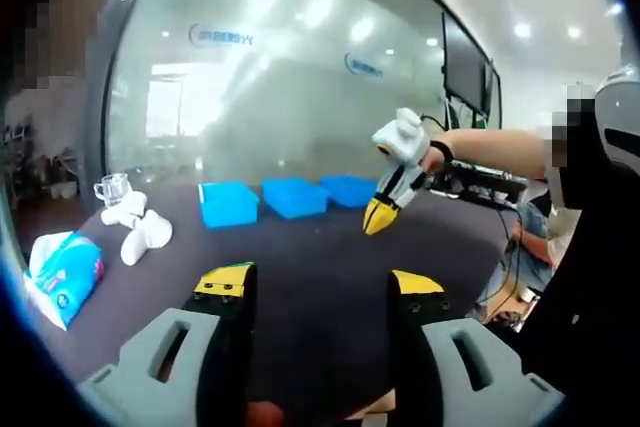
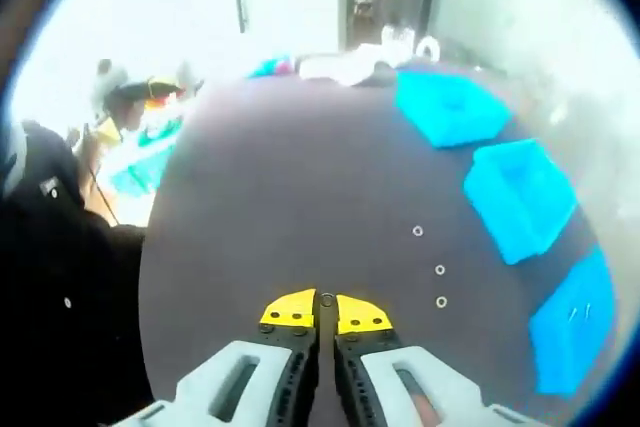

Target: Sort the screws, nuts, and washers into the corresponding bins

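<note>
Between the right gripper's (image 2: pixel 325 313) yellow tips there's a tiny round thing (image 2: pixel 327 299) pinched right at the top edge, looks like a nut or washer but honestly too small to call, and the jaws are pressed together on it with basically no gap. That's the sketchy part imo: it's held by the very ends of the tips, so any wobble or a slight loosening on the way over and it pops out and rolls off across the dark table (image 2: pixel 300 207). Out past the tips, three small rings (image 2: pixel 439 270) sit loose on the table, well apart from the claw and near the blue bins. The bins run in a row along the right side: far bin (image 2: pixel 450 107), middle bin (image 2: pixel 520 197), and near bin (image 2: pixel 575 332), which seems to have a couple of thin pieces in it already, maybe screws. Since I can't tell what the pinched piece is, dropping it in the wrong bin is a real risk too. Over in the left gripper view, the left gripper (image 1: pixel 320 287) is spread wide with nothing in it, hanging over bare table, and you can see the other claw (image 1: pixel 385 209) up in the air short of the bins (image 1: pixel 292 197). Tissue pack (image 1: pixel 62 272) and some white stuff (image 1: pixel 140 227) sit off to the side, not really in the way
</note>
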